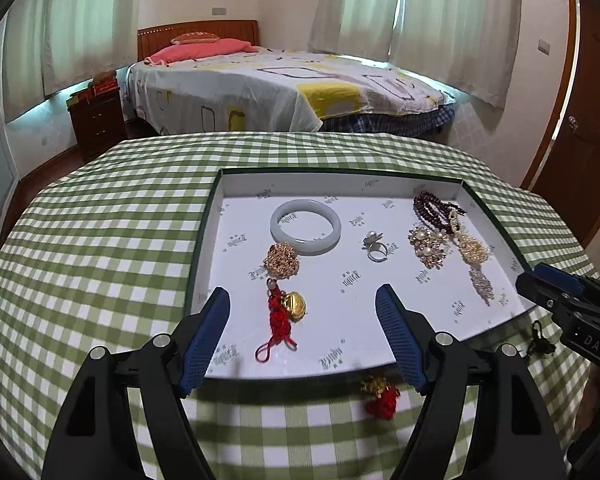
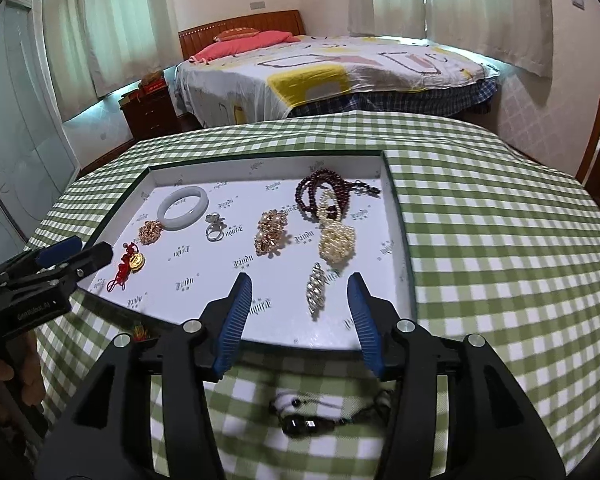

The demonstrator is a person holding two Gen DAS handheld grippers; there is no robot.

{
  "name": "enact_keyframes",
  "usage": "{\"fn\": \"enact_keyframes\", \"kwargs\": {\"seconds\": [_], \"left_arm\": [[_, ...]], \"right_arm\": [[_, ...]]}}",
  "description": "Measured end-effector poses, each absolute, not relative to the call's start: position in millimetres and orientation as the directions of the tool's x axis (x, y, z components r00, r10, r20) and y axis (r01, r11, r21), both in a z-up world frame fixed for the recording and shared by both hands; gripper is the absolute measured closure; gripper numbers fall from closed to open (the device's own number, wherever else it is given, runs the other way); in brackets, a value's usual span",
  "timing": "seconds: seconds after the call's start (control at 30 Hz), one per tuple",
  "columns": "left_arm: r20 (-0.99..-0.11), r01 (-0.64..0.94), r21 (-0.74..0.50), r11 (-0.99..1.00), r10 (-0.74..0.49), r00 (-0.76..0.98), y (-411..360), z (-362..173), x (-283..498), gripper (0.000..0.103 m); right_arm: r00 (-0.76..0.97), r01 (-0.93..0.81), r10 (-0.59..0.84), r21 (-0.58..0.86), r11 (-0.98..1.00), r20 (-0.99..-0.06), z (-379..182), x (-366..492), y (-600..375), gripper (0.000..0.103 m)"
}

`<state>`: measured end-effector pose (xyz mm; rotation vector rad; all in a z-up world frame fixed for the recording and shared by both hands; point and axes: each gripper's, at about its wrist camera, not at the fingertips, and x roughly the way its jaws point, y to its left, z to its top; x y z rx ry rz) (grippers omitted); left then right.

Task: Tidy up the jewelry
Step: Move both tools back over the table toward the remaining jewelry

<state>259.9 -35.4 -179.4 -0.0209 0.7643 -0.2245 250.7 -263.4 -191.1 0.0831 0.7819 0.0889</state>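
Left gripper (image 1: 303, 295): I read its jaws as spread wide with nothing clamped. Through the gap I see the near part of the tray (image 1: 340, 174), where a gold pendant on a red knotted cord (image 1: 286, 312) lies on the white printed lining. Right gripper (image 2: 300, 286): its jaws stand partly apart, also gripping nothing. Between its blue fingers (image 2: 236, 320) I see a silver beaded strand (image 2: 316, 294) lying flat on the lining.

Tray contents, as I see them from the left wrist view:
- a pale jade bangle (image 1: 305, 227) lies flat toward the far left;
- a gold filigree piece (image 1: 282, 261) lies just in front of it;
- a silver ring with a pearl flower (image 1: 375, 247) lies near the middle;
- a gold-and-pearl cluster brooch (image 1: 427, 246) lies to the right of the ring;
- a dark red bead string (image 1: 432, 206) sits in the far right corner, overlapped by a pearl piece (image 1: 471, 249).

Items outside the tray, on the green checked tablecloth (image 1: 100, 220):
- a red and gold charm (image 1: 380, 394) lies just in front of the tray's near edge;
- a black beaded bracelet (image 2: 312, 420) lies below the right gripper, blurred.

A hand (image 2: 4, 380) shows at the left edge of the right wrist view.
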Motion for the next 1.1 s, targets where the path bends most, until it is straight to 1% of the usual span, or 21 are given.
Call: {"fn": "enact_keyframes", "kwargs": {"seconds": [0.3,0.57,1.1], "left_arm": [[-0.695,0.170,-0.116,0.979,-0.202,0.690,-26.1,-179.3,224.6,0.029],[-0.720,0.148,-0.102,0.984,-0.176,0.671,-16.8,-188.3,199.4,0.029],[-0.734,0.131,-0.112,0.985,-0.171,0.658,-10.9,-193.8,194.4,0.029]], "right_arm": [[0.674,-0.051,0.102,0.093,0.994,-0.732,-200.1,215.5,-263.1,0.054],[0.648,-0.042,0.104,0.100,0.994,-0.755,-212.3,201.2,-264.8,0.054],[0.615,-0.049,0.116,0.109,0.993,-0.780,-224.6,198.6,-258.2,0.054]]}}
